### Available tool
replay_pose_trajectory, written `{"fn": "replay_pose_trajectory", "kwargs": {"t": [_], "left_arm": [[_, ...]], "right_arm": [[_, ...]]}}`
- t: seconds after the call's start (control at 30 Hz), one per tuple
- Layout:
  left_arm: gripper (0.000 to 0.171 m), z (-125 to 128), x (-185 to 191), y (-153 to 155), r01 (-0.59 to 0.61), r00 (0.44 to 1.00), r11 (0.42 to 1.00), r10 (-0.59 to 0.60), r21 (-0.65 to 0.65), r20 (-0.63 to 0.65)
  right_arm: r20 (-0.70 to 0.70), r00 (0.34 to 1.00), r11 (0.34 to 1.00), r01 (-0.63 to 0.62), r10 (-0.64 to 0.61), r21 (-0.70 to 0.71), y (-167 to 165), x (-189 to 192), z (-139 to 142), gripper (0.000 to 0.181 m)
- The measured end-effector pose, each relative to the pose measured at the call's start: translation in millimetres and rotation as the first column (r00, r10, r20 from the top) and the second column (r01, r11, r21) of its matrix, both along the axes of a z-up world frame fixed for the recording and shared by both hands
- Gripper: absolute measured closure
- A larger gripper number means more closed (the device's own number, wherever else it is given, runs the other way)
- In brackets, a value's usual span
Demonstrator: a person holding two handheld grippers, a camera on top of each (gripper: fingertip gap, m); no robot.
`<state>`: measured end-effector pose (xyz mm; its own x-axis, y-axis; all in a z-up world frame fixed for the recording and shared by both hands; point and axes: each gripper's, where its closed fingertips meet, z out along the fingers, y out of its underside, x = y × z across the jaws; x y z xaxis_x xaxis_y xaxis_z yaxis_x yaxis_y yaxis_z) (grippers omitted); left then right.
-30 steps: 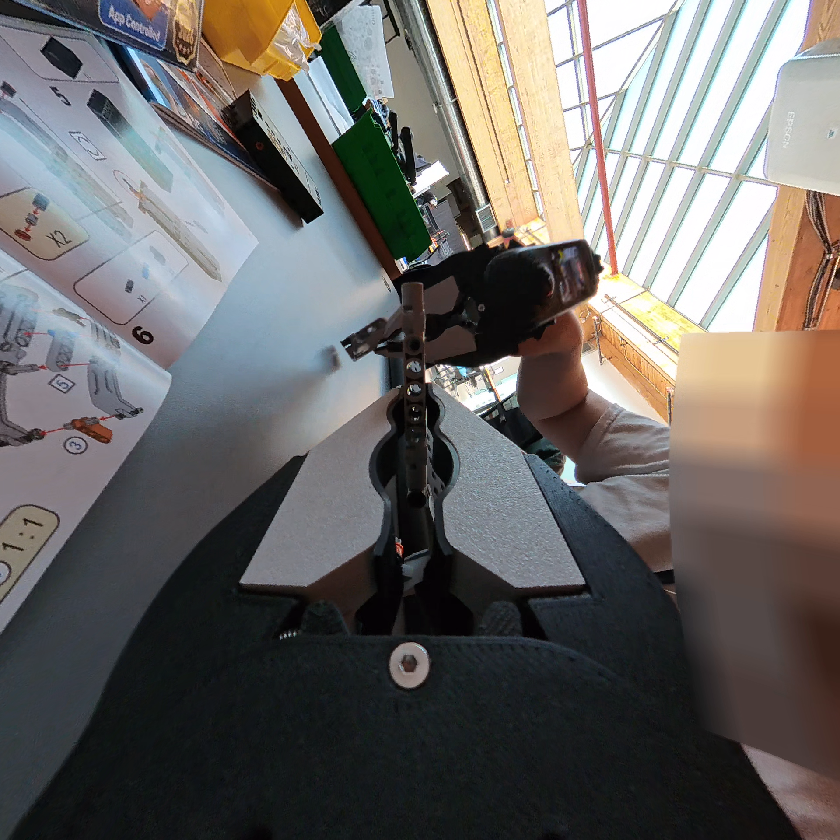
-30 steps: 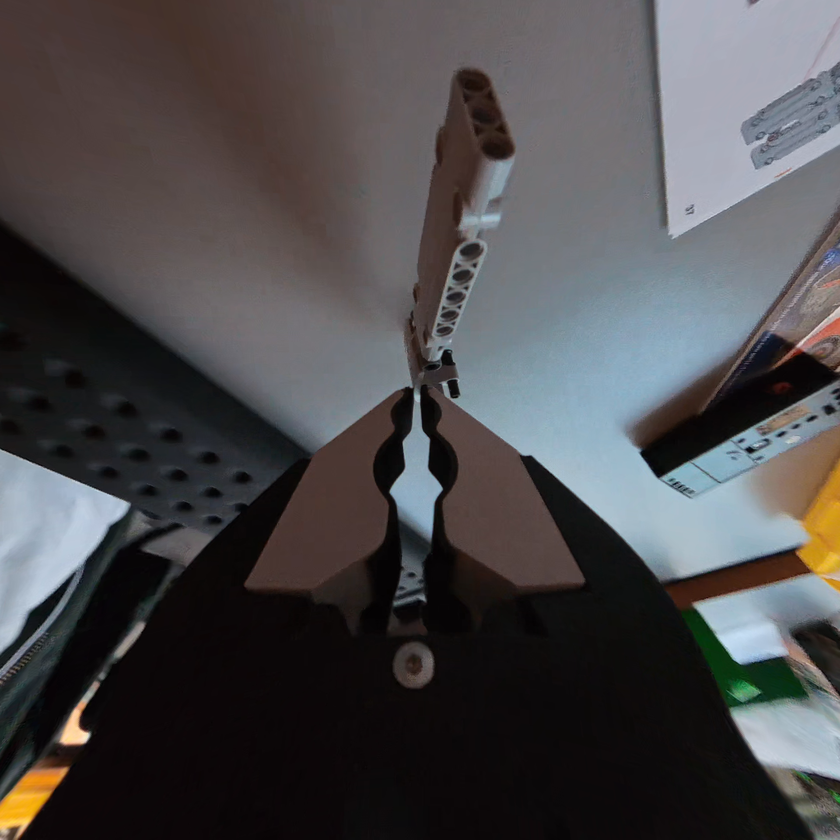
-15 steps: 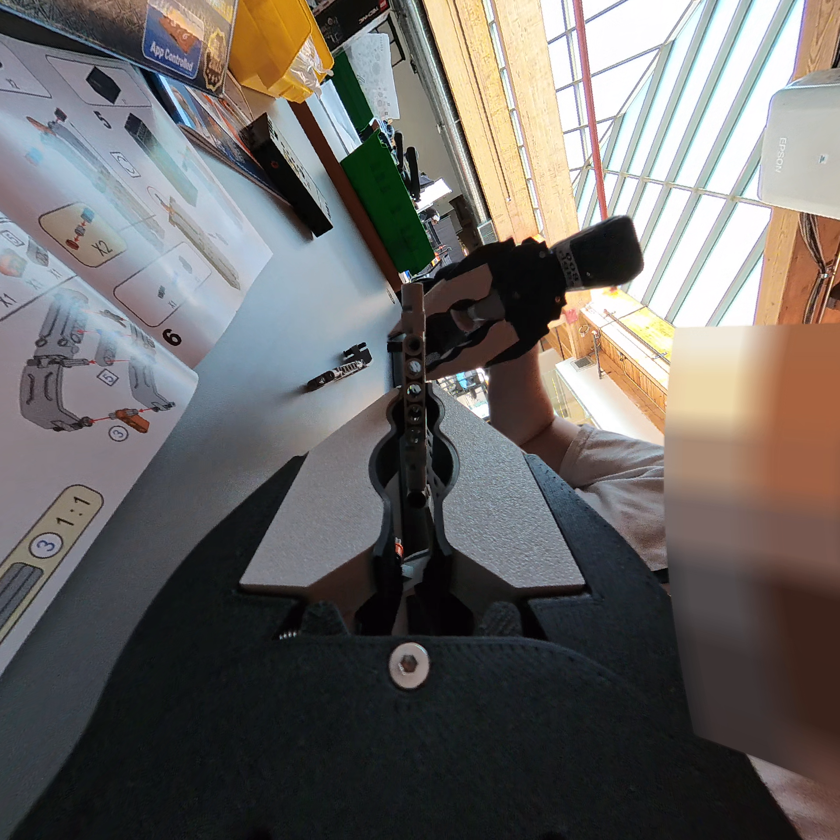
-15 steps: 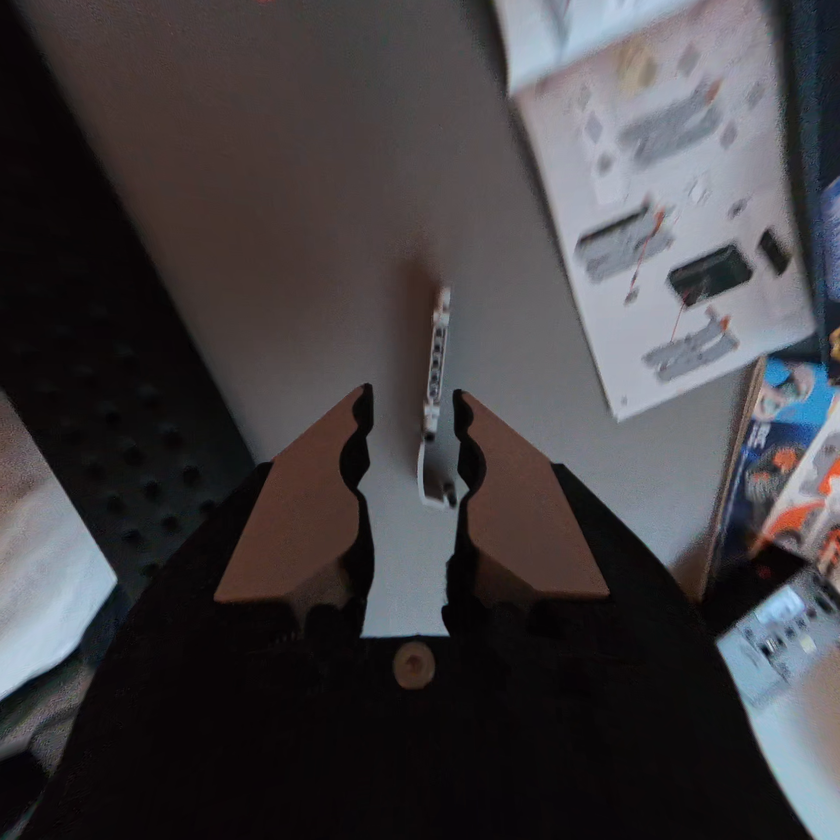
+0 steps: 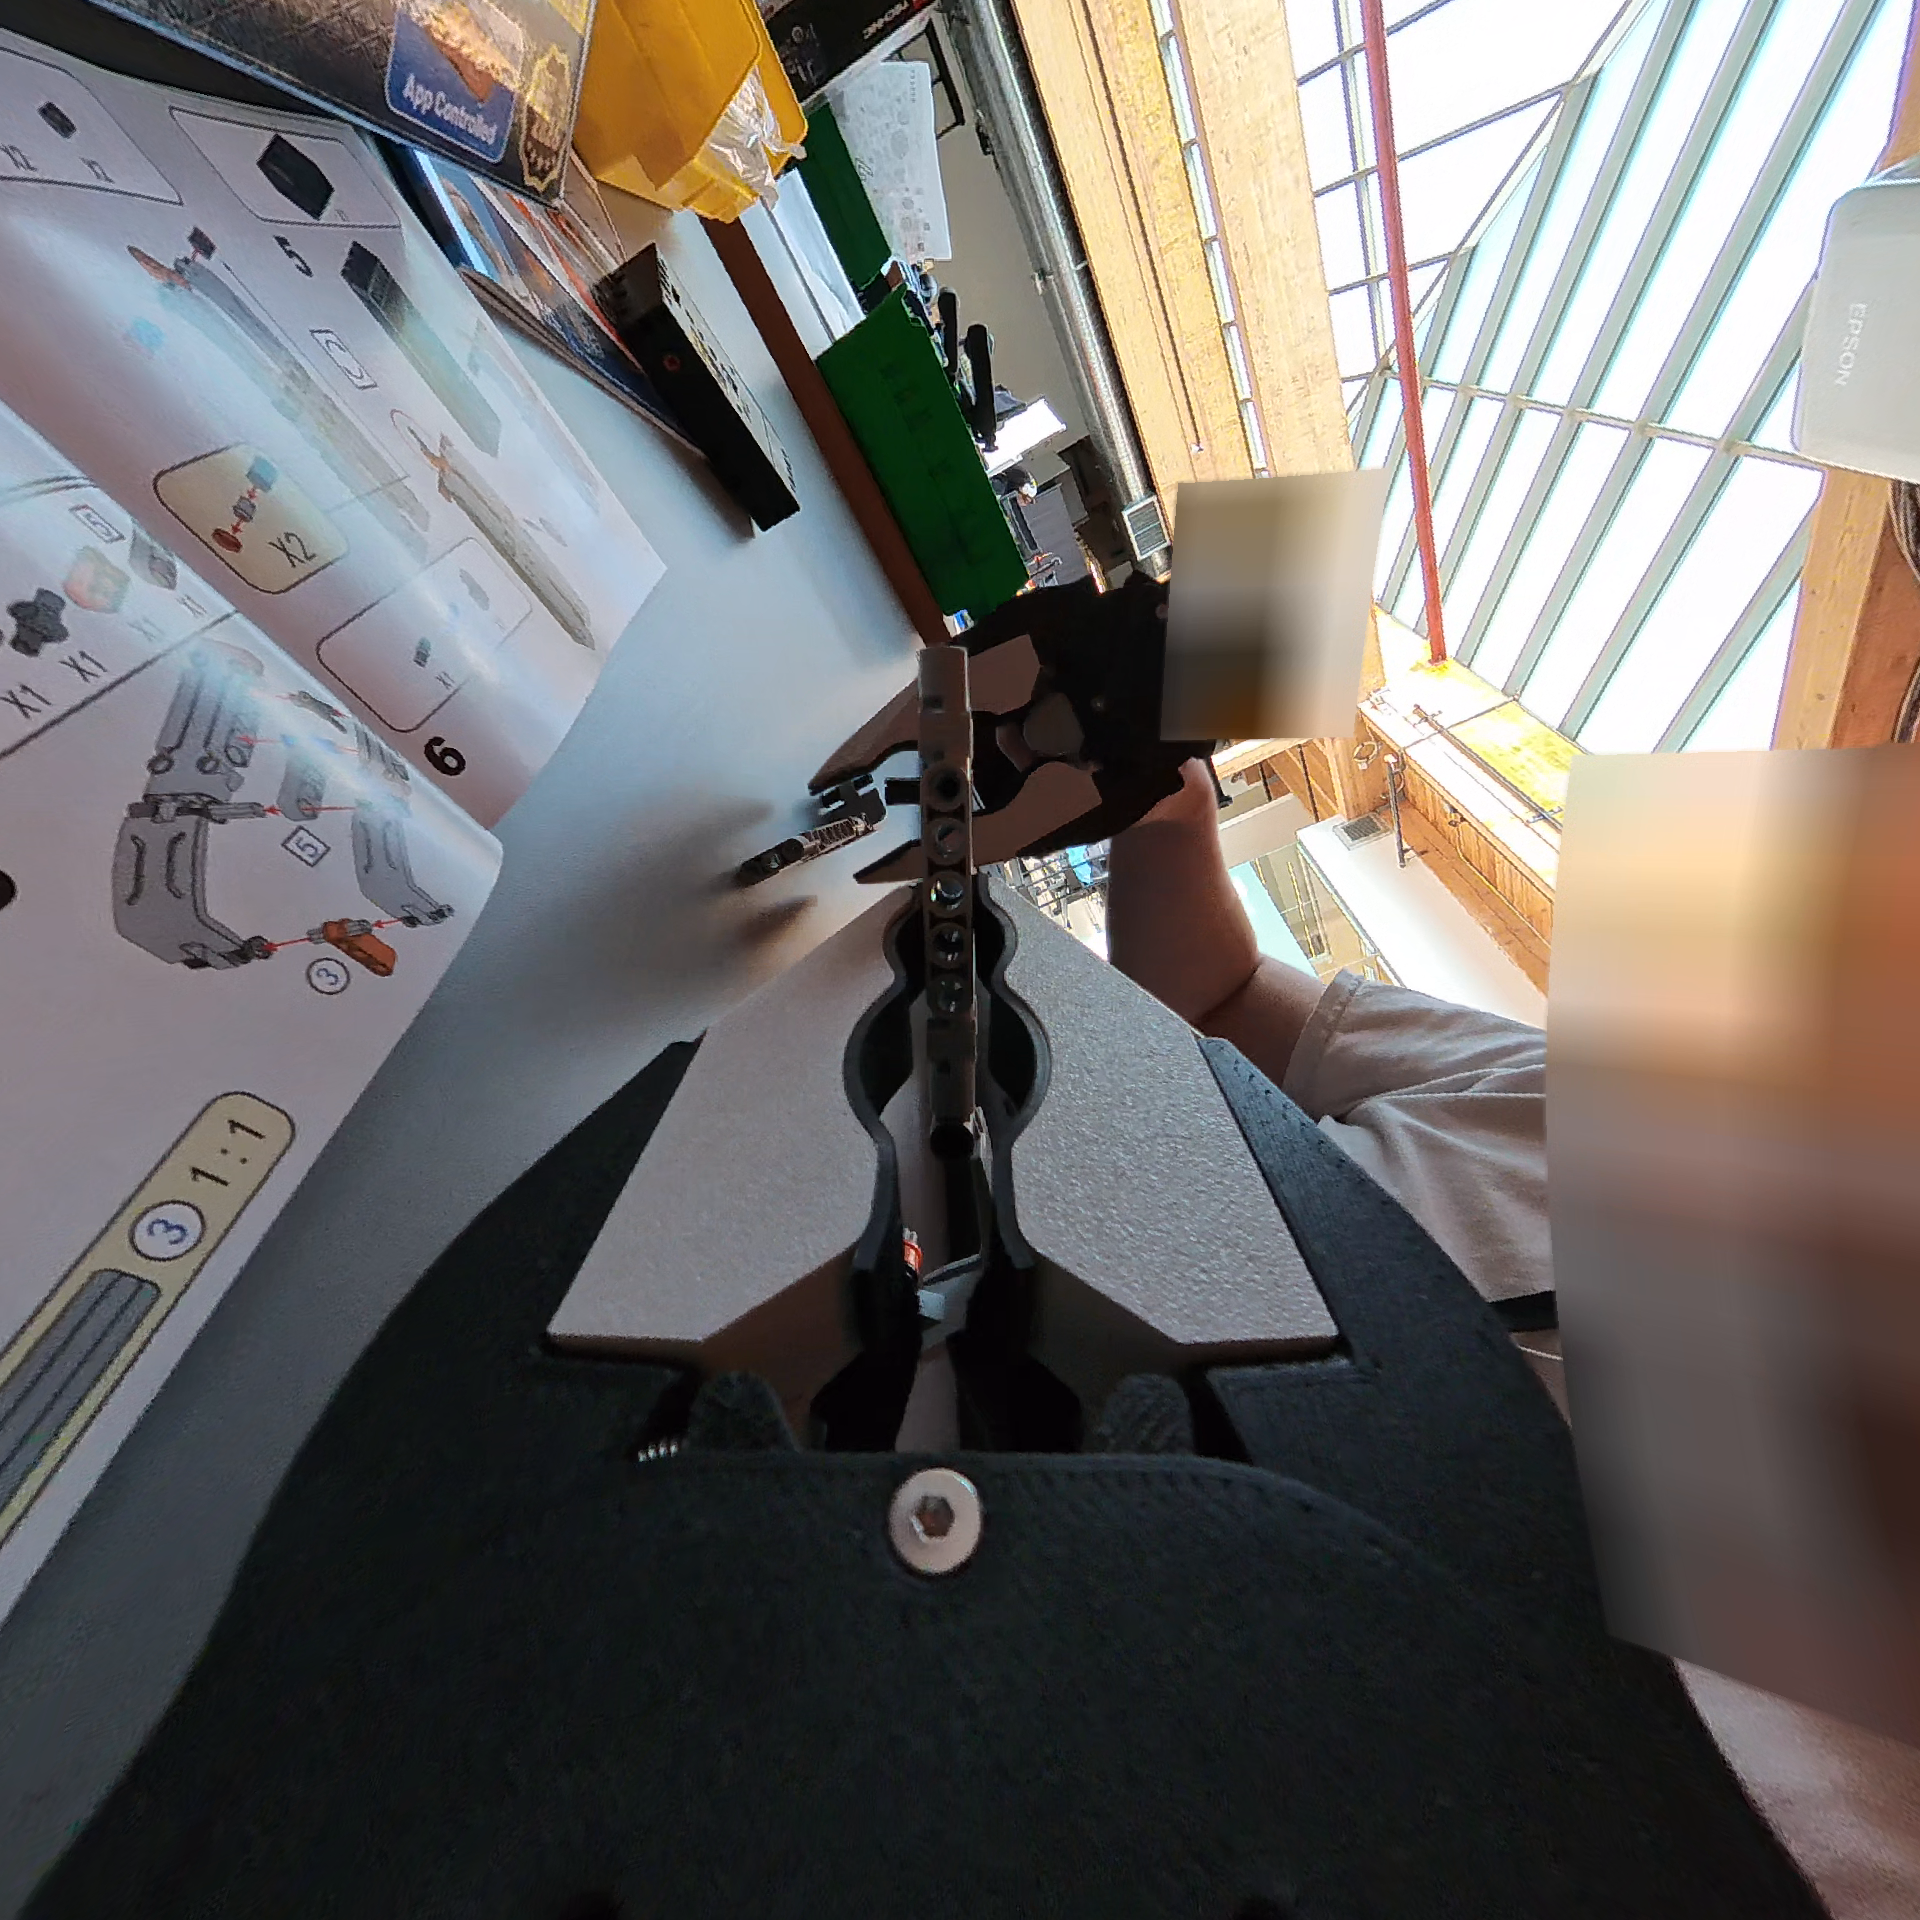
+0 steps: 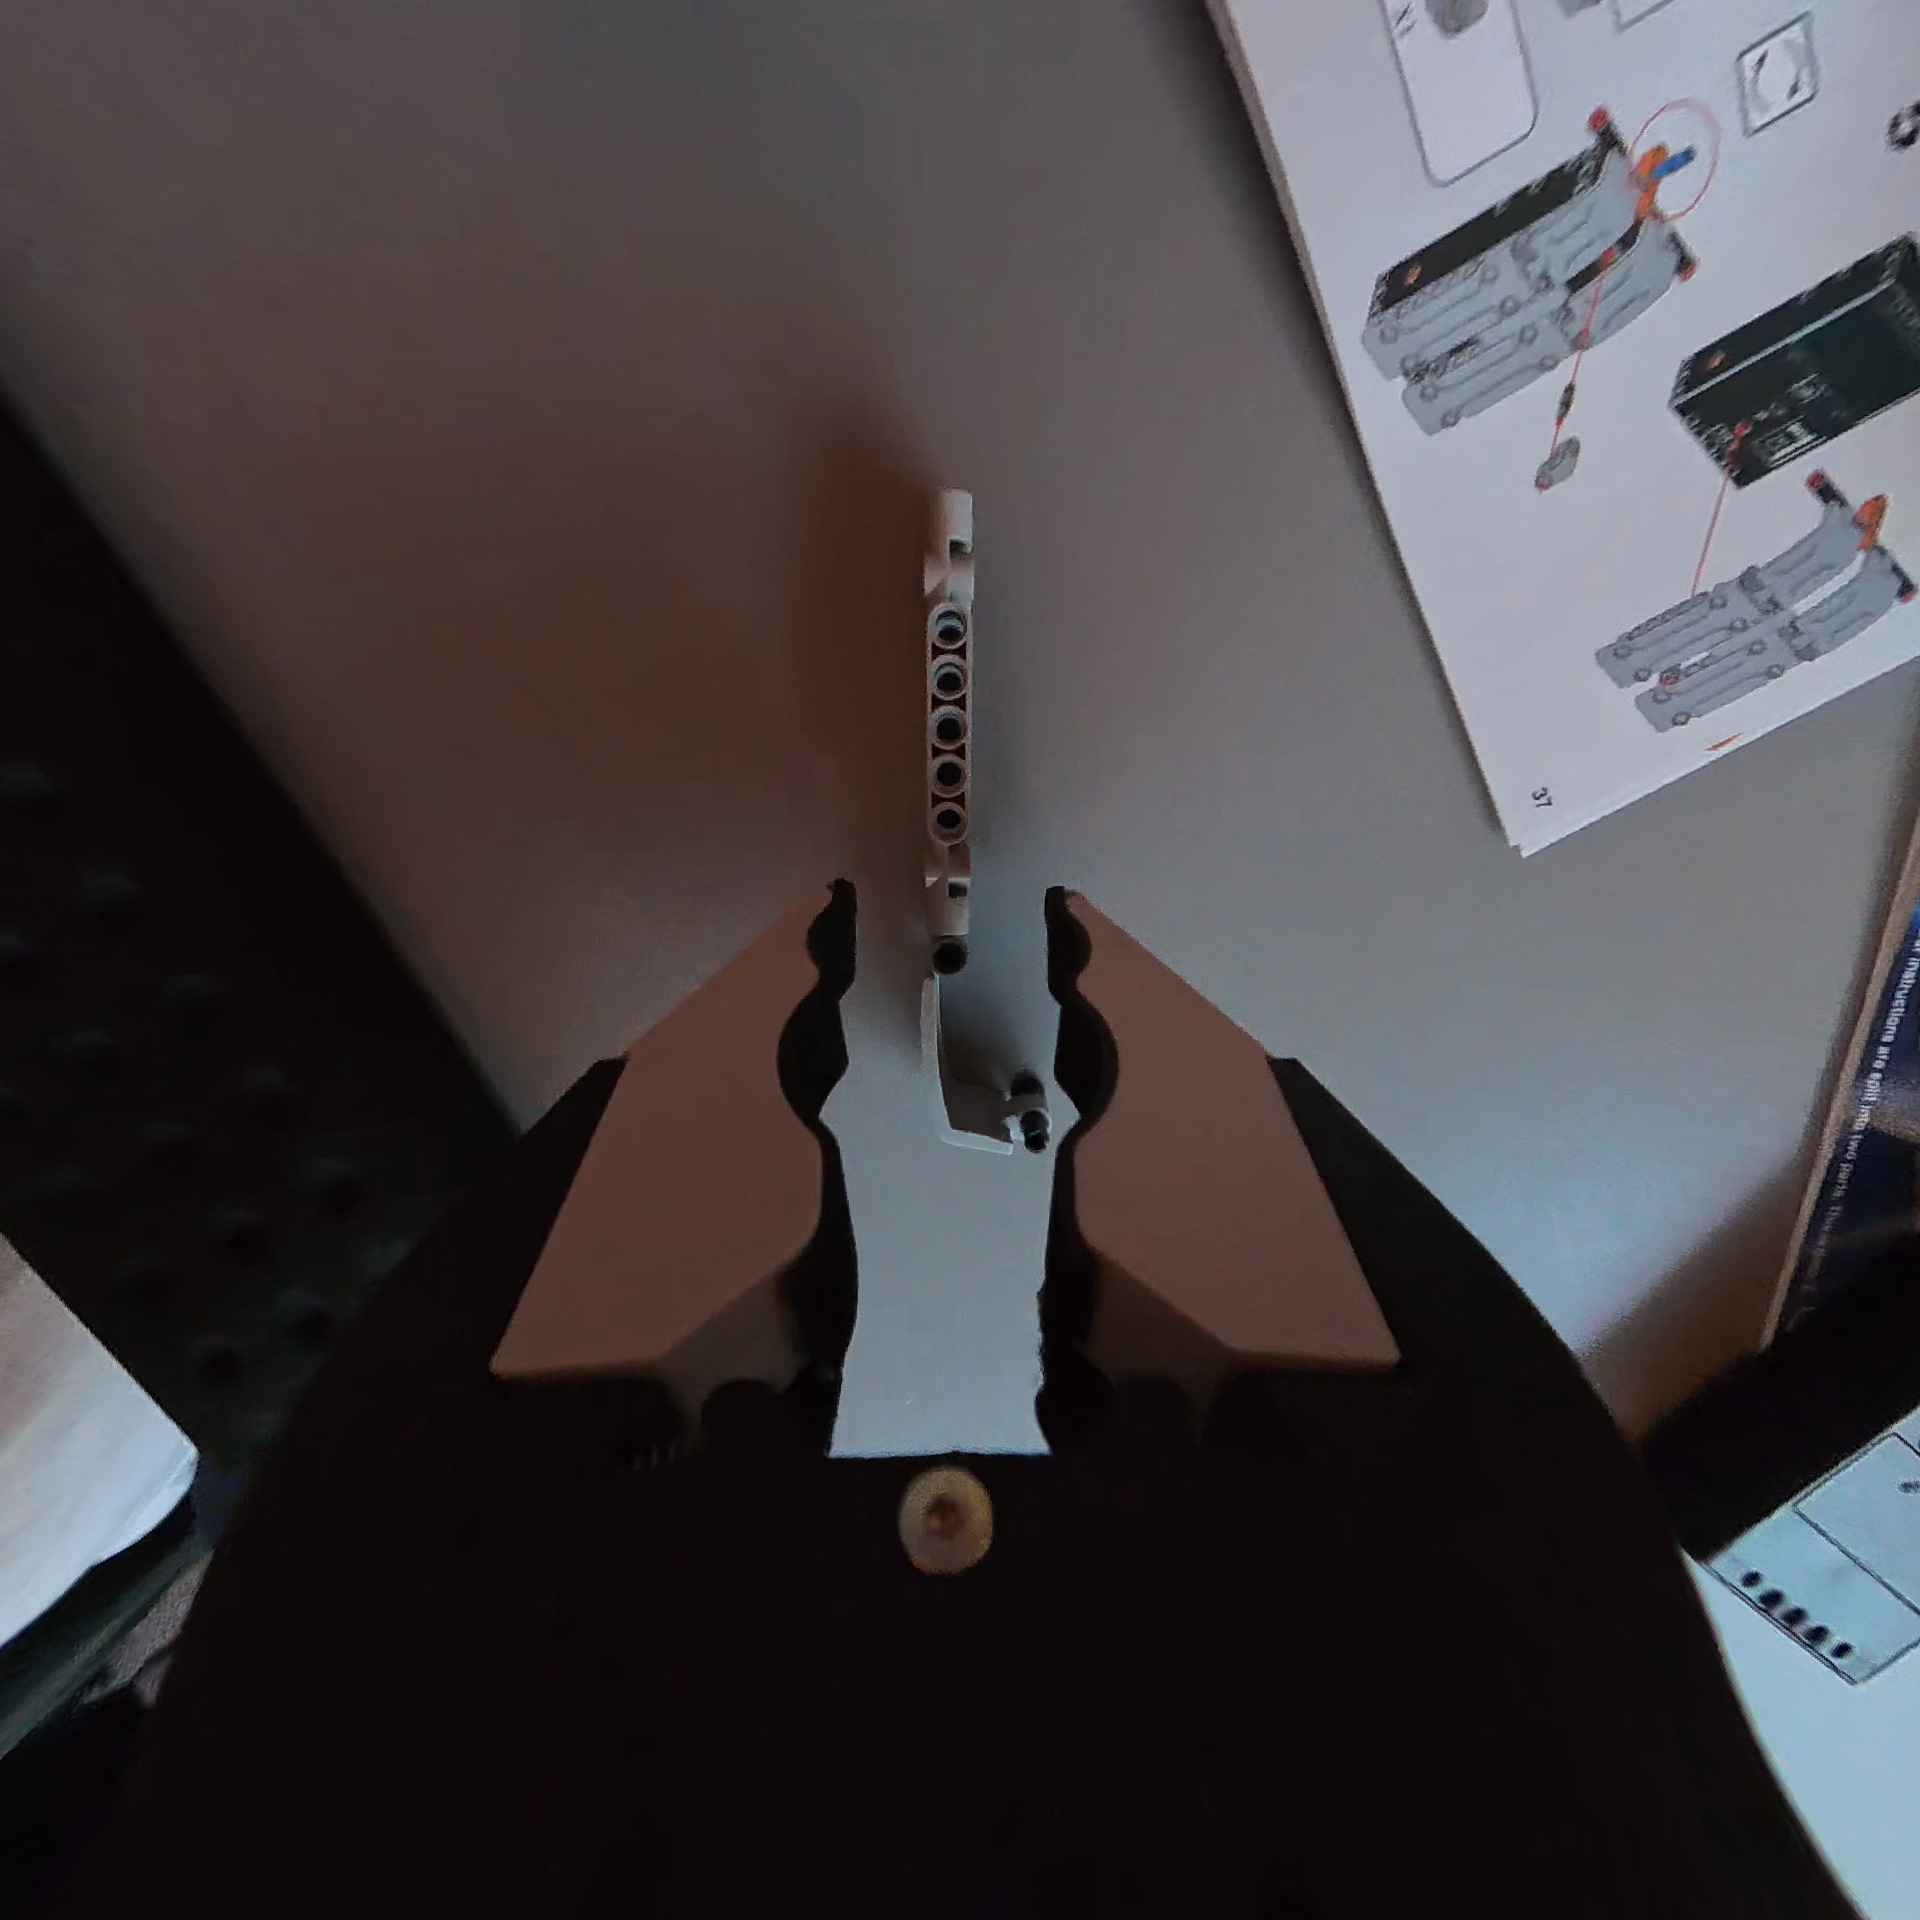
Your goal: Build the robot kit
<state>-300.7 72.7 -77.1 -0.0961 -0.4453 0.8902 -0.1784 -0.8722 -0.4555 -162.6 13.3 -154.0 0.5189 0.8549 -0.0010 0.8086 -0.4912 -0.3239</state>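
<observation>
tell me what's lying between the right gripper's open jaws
In the right wrist view, the lower end of a light grey holed beam piece with a black pin lies on the grey table between the right gripper's jaws, ungripped.

— Where's the loose piece? 
— Flat on the table (image 6: pixel 520 416), between the spread fingers of the right gripper (image 6: pixel 945 904). 
— And the booklet (image 6: pixel 1610 416)? 
— Right of it, on the same table; the left gripper (image 5: pixel 948 914) clamps a beam (image 5: pixel 943 831) above.
</observation>
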Motion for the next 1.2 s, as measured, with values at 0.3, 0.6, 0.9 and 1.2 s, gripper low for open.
{"fn": "replay_pose_trajectory", "kwargs": {"t": [0.3,0.6,0.9,1.2], "left_arm": [[0.167,-1,-2,1,-0.008,1.000,1.000,0.008,0.007,-0.012],[0.167,9,-4,9,-0.062,0.997,0.998,0.062,-0.006,0.038],[0.168,27,-13,37,-0.250,0.950,0.966,0.257,-0.060,0.179],[0.168,32,-18,43,-0.321,0.925,0.945,0.327,-0.063,0.191]], "right_arm": [[0.188,0.979,0.992,-0.054,0.076,-0.116,-2,9,-11,0.159],[-0.539,0.835,0.990,0.041,-0.110,-0.139,21,-80,60,0.176],[-0.853,0.009,0.853,0.011,-0.522,-0.521,55,-140,108,0.177],[-0.787,-0.073,0.788,0.007,-0.613,-0.615,71,-148,85,0.177]]}}
